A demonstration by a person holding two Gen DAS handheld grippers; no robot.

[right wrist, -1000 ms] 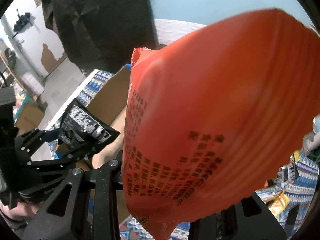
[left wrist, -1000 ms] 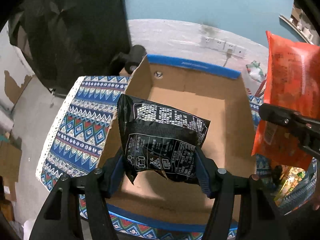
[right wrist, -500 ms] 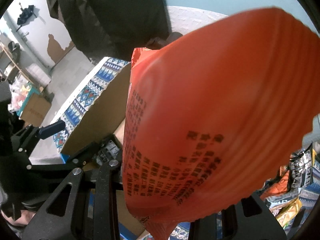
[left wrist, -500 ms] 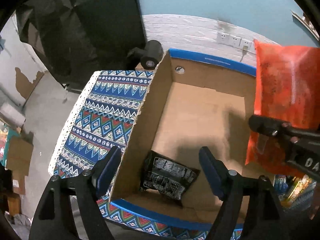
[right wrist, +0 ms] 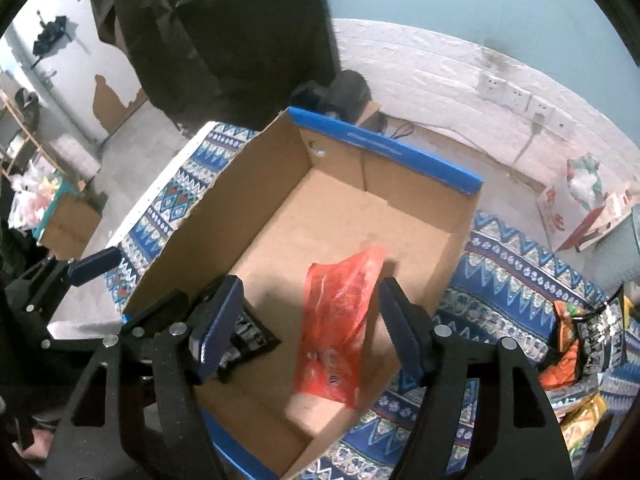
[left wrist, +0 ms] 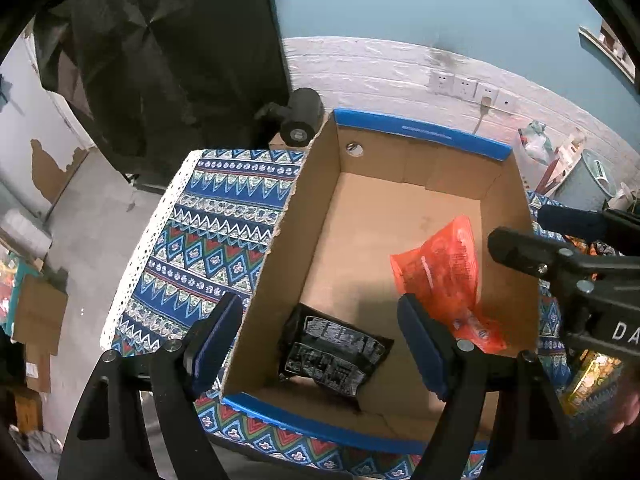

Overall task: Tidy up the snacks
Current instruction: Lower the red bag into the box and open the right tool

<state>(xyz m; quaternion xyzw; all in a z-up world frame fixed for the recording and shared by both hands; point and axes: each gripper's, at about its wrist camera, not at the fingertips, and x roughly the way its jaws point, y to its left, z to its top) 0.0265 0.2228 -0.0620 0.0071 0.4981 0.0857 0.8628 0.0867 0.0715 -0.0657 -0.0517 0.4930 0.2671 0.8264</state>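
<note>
My left tool hangs over the near end of the cardboard box, its blue pads spread wide with nothing between them. Below it the black snack packet lies flat on the box floor by the near wall. My right tool is above the box's right half, jaws opening; the orange snack bag sits between them, clear of both pads, slanting down inside the box. The box rests on a surface under a blue patterned cloth. Loose snack packets lie on the cloth right of the box. Beyond are wall sockets.
</note>
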